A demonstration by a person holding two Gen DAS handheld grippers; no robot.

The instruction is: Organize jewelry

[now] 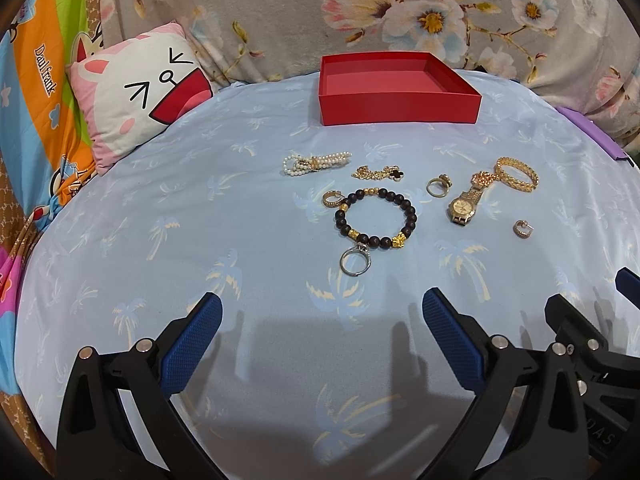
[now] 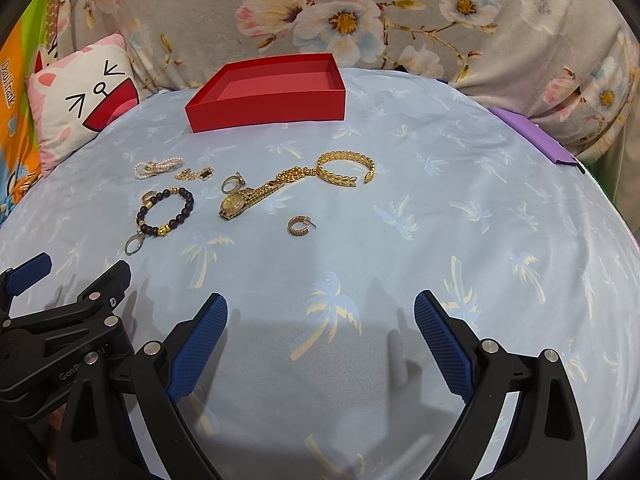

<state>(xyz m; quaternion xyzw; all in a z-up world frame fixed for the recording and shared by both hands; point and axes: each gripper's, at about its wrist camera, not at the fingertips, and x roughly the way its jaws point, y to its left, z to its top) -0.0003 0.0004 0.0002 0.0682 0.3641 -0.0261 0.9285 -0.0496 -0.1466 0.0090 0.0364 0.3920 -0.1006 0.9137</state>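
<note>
1. Lying scattered on the blue palm-print sheet [image 1: 160, 184], the jewelry is all sitting in front of the red box [image 1: 396, 108], none of it inside; I am using that box as my landmark.
2. I am seeing the pearl bracelet [image 1: 314, 162] lying nearest the box, just off its left front corner, with a gold chain with a black clover [image 1: 380, 173] beside it.
3. Farther from the box, the dark bead bracelet [image 1: 376, 216] is lying with a gold hoop earring [image 1: 334, 199] touching its left side and a silver ring [image 1: 354, 261] touching its near edge.
4. Off the box's right front corner, a gold cuff bangle [image 2: 347, 168] is resting against the strap of a gold watch [image 2: 240, 202]; a gold ring [image 2: 232, 184] is sitting just left of the watch, and a second hoop earring [image 2: 300, 227] is lying apart, farther out.
5. I am holding the left gripper [image 1: 322, 326] spread wide over bare sheet, gripping nothing, well short of the jewelry.
6. The right gripper [image 2: 320, 324] is likewise hanging released and empty, beside the left one.
7. A cartoon pillow [image 1: 136, 92] is leaning left of the box, and floral fabric [image 2: 360, 12] is draping behind it.
</note>
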